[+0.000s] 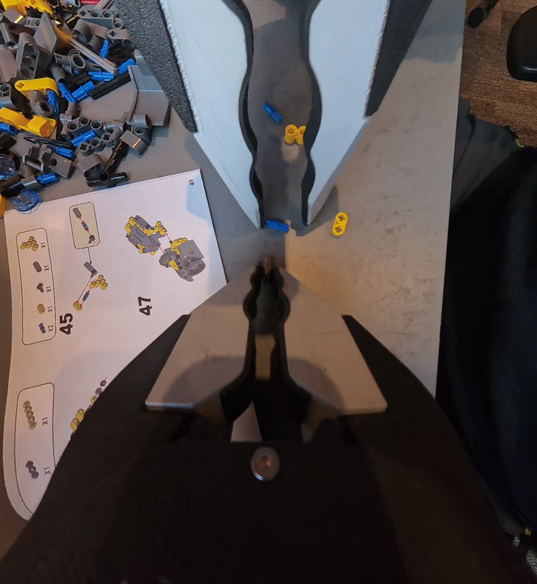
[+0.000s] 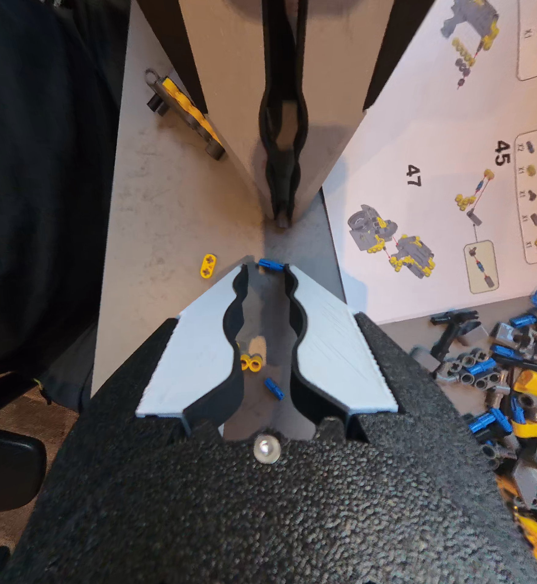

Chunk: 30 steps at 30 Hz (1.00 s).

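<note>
My left gripper (image 1: pixel 267 268) is shut on a small dark grey pin (image 1: pixel 266 261) that sticks out of its grey fingertips. My right gripper (image 2: pixel 266 267), with white fingers, is shut on a blue pin (image 2: pixel 270 264) held crosswise between its tips. The two grippers face each other tip to tip over the grey table (image 1: pixel 387 189), a short gap apart. The left wrist view shows the right gripper (image 1: pixel 284 223) with the blue pin (image 1: pixel 275 225). The right wrist view shows the left gripper (image 2: pixel 281 218) with the grey pin (image 2: pixel 281 222).
On the table lie a yellow two-hole piece (image 1: pixel 340 224), a yellow double connector (image 1: pixel 295 134) and a second blue pin (image 1: pixel 272 112). An instruction sheet (image 1: pixel 118 284) and a pile of loose parts (image 1: pixel 55 94) lie alongside. A grey-yellow assembly (image 2: pixel 185 110) sits near the table edge. My two grippers' fingertips are within a few centimetres of each other.
</note>
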Each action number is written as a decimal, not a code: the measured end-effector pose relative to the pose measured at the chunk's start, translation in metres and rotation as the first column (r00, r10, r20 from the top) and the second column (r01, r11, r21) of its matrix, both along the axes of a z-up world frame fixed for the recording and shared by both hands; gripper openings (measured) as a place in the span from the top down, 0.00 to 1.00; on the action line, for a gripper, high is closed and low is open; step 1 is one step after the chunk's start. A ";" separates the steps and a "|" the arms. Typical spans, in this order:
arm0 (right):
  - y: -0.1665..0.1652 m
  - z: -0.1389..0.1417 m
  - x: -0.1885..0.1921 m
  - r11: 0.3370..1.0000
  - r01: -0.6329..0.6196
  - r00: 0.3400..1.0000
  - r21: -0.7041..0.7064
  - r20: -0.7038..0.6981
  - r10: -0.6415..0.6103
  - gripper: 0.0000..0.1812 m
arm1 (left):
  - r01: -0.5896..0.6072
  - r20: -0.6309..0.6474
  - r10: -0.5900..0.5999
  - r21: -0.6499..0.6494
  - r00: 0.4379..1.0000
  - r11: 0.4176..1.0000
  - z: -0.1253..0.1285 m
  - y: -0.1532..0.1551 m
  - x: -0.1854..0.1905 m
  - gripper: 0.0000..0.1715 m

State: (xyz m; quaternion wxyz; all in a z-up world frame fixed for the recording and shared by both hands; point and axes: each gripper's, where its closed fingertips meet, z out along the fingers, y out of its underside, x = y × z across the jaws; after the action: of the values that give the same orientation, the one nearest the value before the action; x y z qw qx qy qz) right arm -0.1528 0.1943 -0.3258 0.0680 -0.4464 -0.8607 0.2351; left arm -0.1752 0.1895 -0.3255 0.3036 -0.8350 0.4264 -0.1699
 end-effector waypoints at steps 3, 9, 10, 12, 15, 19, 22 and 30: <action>0.001 -0.001 0.008 1.000 0.028 0.999 -0.002 0.020 -0.028 0.91 | -0.005 0.001 0.005 0.003 1.000 1.000 0.000 0.000 0.000 0.98; -0.001 -0.001 0.013 0.997 0.075 0.997 0.002 -0.012 -0.075 0.95 | 0.001 0.016 -0.001 0.003 1.000 1.000 0.000 0.000 0.000 0.98; -0.001 -0.001 0.012 0.997 0.081 0.997 -0.001 -0.021 -0.081 0.95 | 0.005 0.018 -0.005 0.003 1.000 1.000 0.000 0.000 0.000 0.98; -0.002 -0.001 0.011 0.996 0.087 0.996 -0.014 -0.031 -0.087 0.95 | 0.011 0.018 -0.011 0.005 1.000 1.000 0.000 -0.001 0.000 0.98; -0.003 -0.001 0.011 0.997 0.080 0.995 -0.006 -0.058 -0.080 0.96 | 0.021 0.008 -0.021 0.012 1.000 1.000 0.000 -0.002 0.001 0.98; -0.001 0.001 0.009 0.998 0.065 0.994 0.001 -0.083 -0.065 0.90 | 0.028 0.006 -0.028 0.004 1.000 1.000 0.000 -0.002 0.001 0.97; -0.008 0.000 0.010 1.000 0.009 0.997 0.001 -0.075 -0.009 0.91 | 0.028 0.009 -0.028 0.003 1.000 1.000 0.000 -0.002 0.001 0.97; -0.011 -0.001 0.009 0.998 0.054 0.997 -0.032 -0.051 -0.055 0.96 | 0.018 -0.010 -0.018 0.006 1.000 1.000 0.000 0.002 -0.004 0.95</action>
State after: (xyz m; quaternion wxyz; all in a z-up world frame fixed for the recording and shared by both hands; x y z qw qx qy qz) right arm -0.1441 0.1836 -0.3268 0.0898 -0.4646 -0.8424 0.2580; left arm -0.1794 0.1914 -0.3255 0.3025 -0.8311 0.4357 -0.1672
